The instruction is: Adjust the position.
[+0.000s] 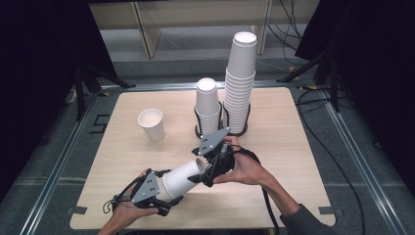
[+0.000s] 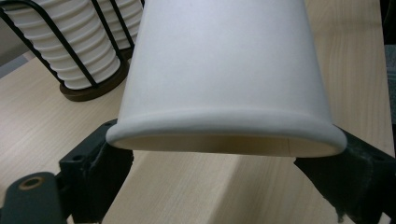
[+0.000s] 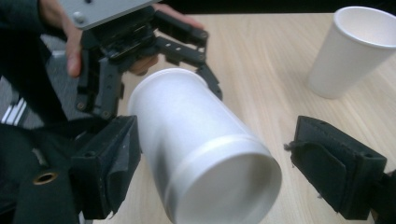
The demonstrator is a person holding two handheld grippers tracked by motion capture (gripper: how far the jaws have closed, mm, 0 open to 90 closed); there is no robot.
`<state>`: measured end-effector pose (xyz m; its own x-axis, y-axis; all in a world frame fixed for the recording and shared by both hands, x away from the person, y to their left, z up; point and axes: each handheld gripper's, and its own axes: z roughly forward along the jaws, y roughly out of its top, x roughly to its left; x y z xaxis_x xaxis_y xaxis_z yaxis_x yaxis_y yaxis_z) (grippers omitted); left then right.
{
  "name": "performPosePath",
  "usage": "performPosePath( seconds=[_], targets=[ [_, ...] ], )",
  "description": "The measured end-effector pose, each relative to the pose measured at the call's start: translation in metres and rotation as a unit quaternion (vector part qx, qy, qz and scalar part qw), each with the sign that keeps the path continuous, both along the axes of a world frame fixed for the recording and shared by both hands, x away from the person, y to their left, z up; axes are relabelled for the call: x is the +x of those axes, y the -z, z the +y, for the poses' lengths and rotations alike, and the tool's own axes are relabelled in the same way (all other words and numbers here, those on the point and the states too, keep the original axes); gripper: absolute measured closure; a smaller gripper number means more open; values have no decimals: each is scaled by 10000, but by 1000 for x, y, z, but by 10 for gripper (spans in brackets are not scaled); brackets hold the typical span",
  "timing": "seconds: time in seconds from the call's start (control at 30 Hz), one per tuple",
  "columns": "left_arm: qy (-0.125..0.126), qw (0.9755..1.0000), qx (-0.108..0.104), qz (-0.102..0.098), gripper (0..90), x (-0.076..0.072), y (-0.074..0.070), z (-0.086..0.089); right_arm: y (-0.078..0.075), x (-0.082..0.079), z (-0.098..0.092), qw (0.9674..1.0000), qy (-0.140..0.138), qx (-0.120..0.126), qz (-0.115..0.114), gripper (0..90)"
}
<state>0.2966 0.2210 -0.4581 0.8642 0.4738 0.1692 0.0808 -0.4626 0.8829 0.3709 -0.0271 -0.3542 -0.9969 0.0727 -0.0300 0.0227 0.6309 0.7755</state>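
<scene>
Holding the paper cup [image 1: 182, 177] sideways, our left fingers [image 2: 93, 163] squeeze its rim while our right fingers [image 3: 107, 163] seem open.

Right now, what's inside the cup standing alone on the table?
The lone cup looks empty: only bare white inner wall shows below its rim. Its bottom is hidden by its own wall.

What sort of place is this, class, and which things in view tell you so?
Probably a lab or recording studio, not a home: a bare wooden table stands on a metal-railed floor, black curtains hang on both sides, and cables trail past stacked paper cups.
</scene>
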Motion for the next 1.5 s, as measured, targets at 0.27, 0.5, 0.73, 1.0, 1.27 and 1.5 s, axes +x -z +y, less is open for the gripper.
performPosePath(
  seconds=[0.27,0.5,0.73,1.0,1.27,1.5],
  targets=[
    [96,9999,132,34,110,0,-2,0,-3,-11,20,9949,-290,-923,-282,174],
    [163,9996,247,-15,110,-1,-4,1,3,-13,31,9879,-519,-1383,-467,177],
    [227,9996,190,-29,112,-2,-5,2,11,-8,34,9802,-905,-1594,-742,170],
    [332,9993,173,-61,110,-3,-6,1,17,-8,33,9800,-997,-1644,-510,187],
    [416,9988,223,-119,110,-4,-5,-1,22,-8,37,9749,-1127,-1859,-479,195],
    [428,9986,265,-132,109,-4,-5,0,23,-7,37,9728,-1212,-1887,-579,211]
  ],
)
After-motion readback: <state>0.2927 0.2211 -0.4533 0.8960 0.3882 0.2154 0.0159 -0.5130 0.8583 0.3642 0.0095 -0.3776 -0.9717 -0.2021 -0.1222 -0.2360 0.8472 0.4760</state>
